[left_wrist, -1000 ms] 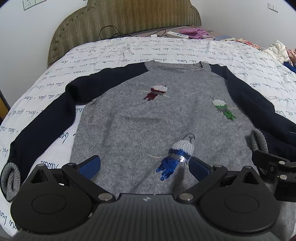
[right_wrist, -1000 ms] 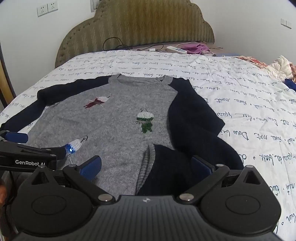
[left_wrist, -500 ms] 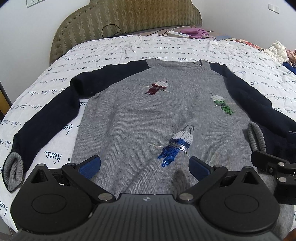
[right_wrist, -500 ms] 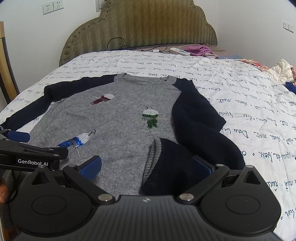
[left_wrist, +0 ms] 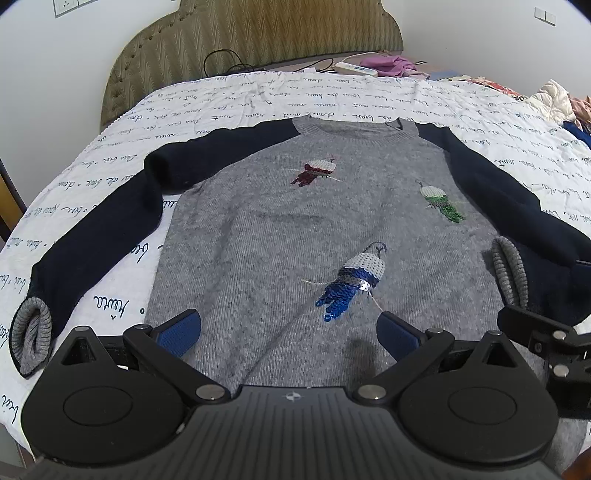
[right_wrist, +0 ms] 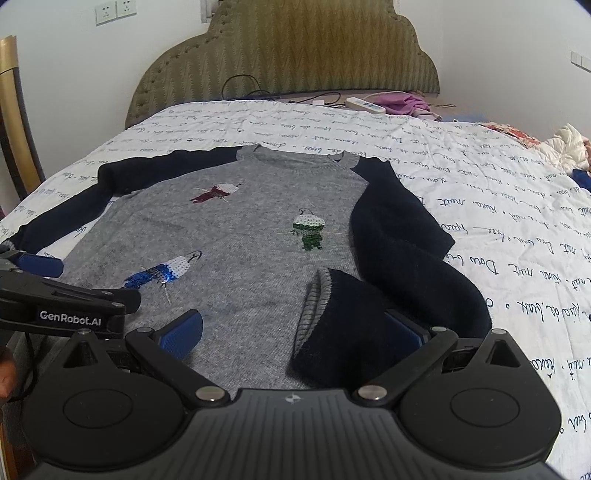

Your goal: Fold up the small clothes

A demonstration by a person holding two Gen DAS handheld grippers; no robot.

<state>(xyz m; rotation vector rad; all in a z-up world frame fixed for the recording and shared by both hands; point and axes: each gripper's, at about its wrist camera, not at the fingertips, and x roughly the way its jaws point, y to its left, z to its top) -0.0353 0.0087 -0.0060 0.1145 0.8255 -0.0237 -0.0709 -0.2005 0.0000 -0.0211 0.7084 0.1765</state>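
Grey sweater [left_wrist: 258, 240] w/ navy sleeves flat, right sleeve seemingly folded inward; left gripper [left_wrist: 288, 328] & right gripper [right_wrist: 291, 332] both spread, empty.

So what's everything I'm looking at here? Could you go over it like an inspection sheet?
Surface: bed under a white quilt printed with handwriting.
Job's things: grey sweater with dark blue sleeves, lying flat, front up, three sequin birds on it. Left sleeve stretched out on the quilt; right sleeve doubled back, its cuff lying on the body.
Clutter: purple cloth near the headboard; heap of clothes at the far right edge.
Grippers: left gripper open, above the hem; right gripper open, by the folded cuff. Neither holds anything.
Cables: black cable and white power strip at the head of the bed.
Surroundings: padded olive headboard, white walls, wall sockets.
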